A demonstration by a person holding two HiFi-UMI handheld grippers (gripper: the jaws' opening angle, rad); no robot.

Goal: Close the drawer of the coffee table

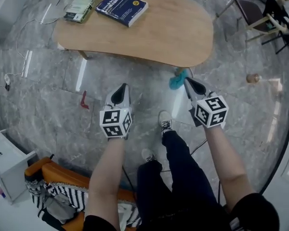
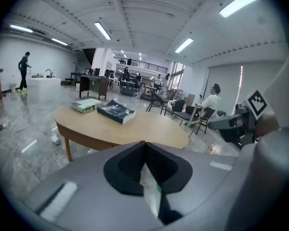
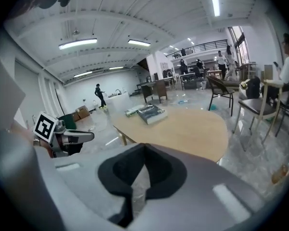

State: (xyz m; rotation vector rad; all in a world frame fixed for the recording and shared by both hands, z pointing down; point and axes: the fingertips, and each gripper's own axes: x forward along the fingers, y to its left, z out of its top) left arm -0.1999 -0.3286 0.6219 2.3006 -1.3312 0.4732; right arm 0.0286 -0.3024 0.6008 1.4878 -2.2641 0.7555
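Observation:
A wooden coffee table with a rounded top stands ahead of me on the marble floor. None of the views shows a drawer on it. A blue book and a green book lie at its far left end. My left gripper hangs in the air short of the table's near edge, jaws shut with nothing in them. My right gripper is level with it to the right, also shut and empty. The left gripper view has the table beyond the closed tips; the right gripper view has the table past its own.
A teal object lies on the floor by the table's near edge, a red scrap further left. Behind me are an orange seat with striped cloth and a white cabinet. Chairs stand at the upper right. People are far off.

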